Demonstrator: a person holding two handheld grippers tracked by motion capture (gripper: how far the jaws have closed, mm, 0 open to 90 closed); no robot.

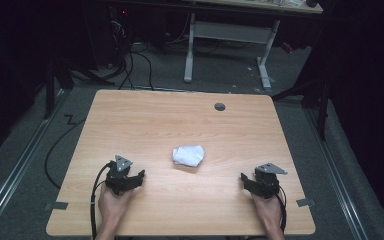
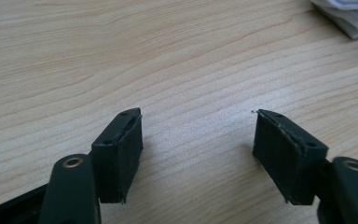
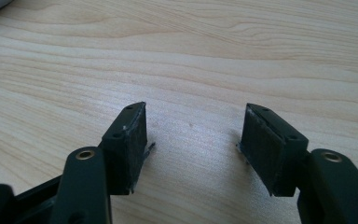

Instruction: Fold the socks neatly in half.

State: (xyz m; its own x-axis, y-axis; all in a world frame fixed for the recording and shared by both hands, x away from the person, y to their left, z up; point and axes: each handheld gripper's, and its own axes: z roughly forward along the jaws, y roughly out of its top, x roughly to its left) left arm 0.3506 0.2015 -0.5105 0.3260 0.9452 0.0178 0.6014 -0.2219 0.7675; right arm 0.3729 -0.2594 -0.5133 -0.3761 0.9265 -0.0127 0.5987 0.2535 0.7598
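Observation:
A crumpled white cloth [image 1: 188, 155] lies near the middle of the wooden table [image 1: 145, 120]. My left gripper [image 1: 139, 176] rests low on the table to the cloth's front left, held by a hand. In the left gripper view its jaws [image 2: 196, 133] stand wide apart over bare wood, with a corner of the cloth [image 2: 349, 16] at the top right. My right gripper [image 1: 243, 179] sits to the cloth's front right, also in a hand. Its jaws [image 3: 193, 126] are open with nothing between them.
A round grey cable hole [image 1: 220, 106] sits near the table's far edge. Tape tabs mark the front corners [image 1: 56, 205]. Beyond the table stand a white-legged desk [image 1: 230, 35] and cables on the floor [image 1: 130, 65]. Dark curtains flank both sides.

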